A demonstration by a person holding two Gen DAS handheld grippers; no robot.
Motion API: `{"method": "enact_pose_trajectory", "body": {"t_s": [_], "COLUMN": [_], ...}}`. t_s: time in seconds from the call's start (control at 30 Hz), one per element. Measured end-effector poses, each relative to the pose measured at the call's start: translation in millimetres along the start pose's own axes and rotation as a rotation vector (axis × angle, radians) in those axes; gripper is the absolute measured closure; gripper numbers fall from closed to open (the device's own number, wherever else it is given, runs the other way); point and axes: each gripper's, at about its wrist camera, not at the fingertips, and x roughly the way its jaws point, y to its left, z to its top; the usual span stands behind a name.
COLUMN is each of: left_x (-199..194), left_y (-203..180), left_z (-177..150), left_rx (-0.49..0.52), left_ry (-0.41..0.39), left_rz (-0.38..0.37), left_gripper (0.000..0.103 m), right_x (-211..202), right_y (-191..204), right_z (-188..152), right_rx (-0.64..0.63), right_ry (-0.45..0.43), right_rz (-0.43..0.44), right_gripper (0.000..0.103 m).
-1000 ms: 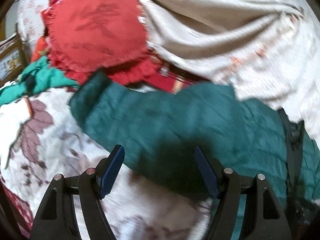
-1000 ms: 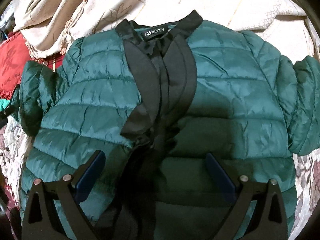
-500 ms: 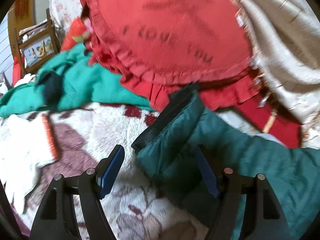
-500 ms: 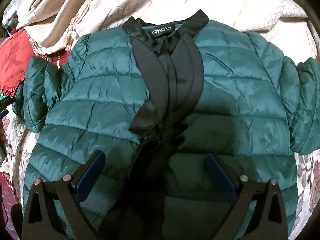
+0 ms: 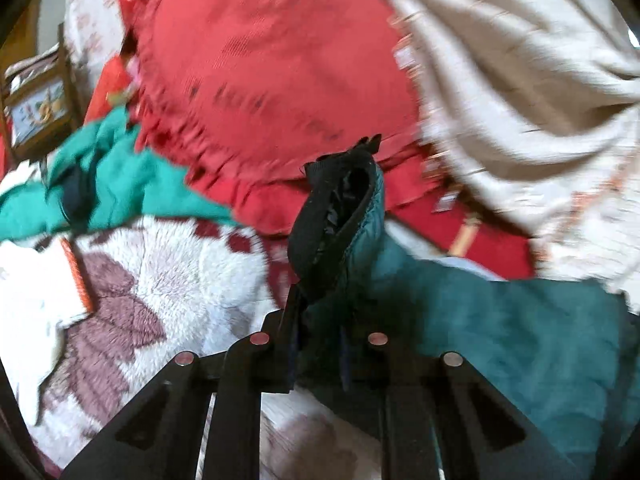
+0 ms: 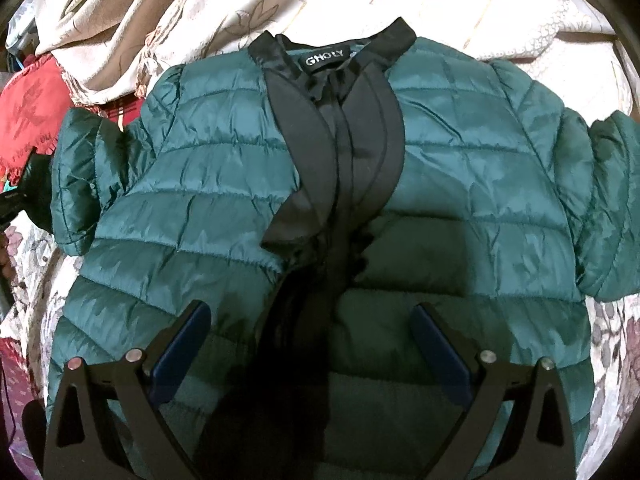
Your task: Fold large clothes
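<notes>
Floral fleece blanket (image 5: 172, 276) covers the bed, beige curtain-like cloth (image 6: 132, 20) bunched behind. Dark green puffer jacket (image 6: 224, 184) lies flat on it, front up, black collar (image 6: 332, 46) far side. Red ruffled cushion (image 5: 272, 64) beside. Right gripper (image 6: 312, 344) spread wide above the hem, holding nothing. Left gripper (image 5: 318, 344) pinched tight on the sleeve cuff (image 5: 332, 208), which stands upright.

Jacket (image 6: 460, 184) lies flat, front up, on the floral blanket (image 6: 612, 332), collar toward the far side, sleeves out to left and right. Draped cloth (image 6: 168, 20) is bunched behind the collar. Round cushion (image 5: 272, 64) sits behind the left sleeve cuff (image 5: 332, 216). Knit garment (image 5: 120, 184) lies left of the cushion. Wooden chair (image 5: 40, 108) at far left.
</notes>
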Motion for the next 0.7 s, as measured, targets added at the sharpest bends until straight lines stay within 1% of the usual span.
{"method": "enact_pose_trajectory", "body": {"t_s": [0.13, 0.23, 0.3, 0.33, 0.4, 0.5, 0.57, 0.7], "left_x": [-55.0, -65.5, -84.5, -86.1, -100.3, -117.9, -123.1, -128.5], "left_y": [-26.4, -61.3, -84.3, -93.8, -123.7, -164.3, -193.1, -242.1], "left_z": [-0.6, 7.0, 6.4, 8.2, 1.4, -10.8, -21.1, -46.2], "left_rx": [0.033, 0.052, 0.079, 0.092, 0.128, 0.192, 0.231, 0.289], "left_ry": [-0.039, -0.057, -0.071, -0.074, -0.07, -0.055, -0.035, -0.012], "left_rz": [-0.086, -0.147, -0.202, -0.227, -0.273, -0.318, -0.361, -0.423], "left_gripper": [0.103, 0.103, 0.103, 0.103, 0.103, 0.103, 0.103, 0.103], "right_x": [-12.0, -22.1, -29.3, -31.7, -37.9, -44.3, -46.2, -53.1], "right_y": [-3.8, -10.6, -17.2, -19.6, -27.5, -39.6, -45.0, -55.6], "right_z": [-4.0, -6.5, -9.2, -10.2, -13.1, -18.4, -20.3, -25.3], "right_rx": [0.006, 0.018, 0.031, 0.035, 0.045, 0.064, 0.084, 0.117], "right_ry": [-0.012, -0.025, -0.034, -0.036, -0.041, -0.046, -0.048, -0.056], "right_rz": [0.007, 0.007, 0.006, 0.007, 0.004, -0.004, -0.009, -0.001], "right_gripper": [0.001, 0.001, 0.001, 0.001, 0.001, 0.001, 0.001, 0.001]}}
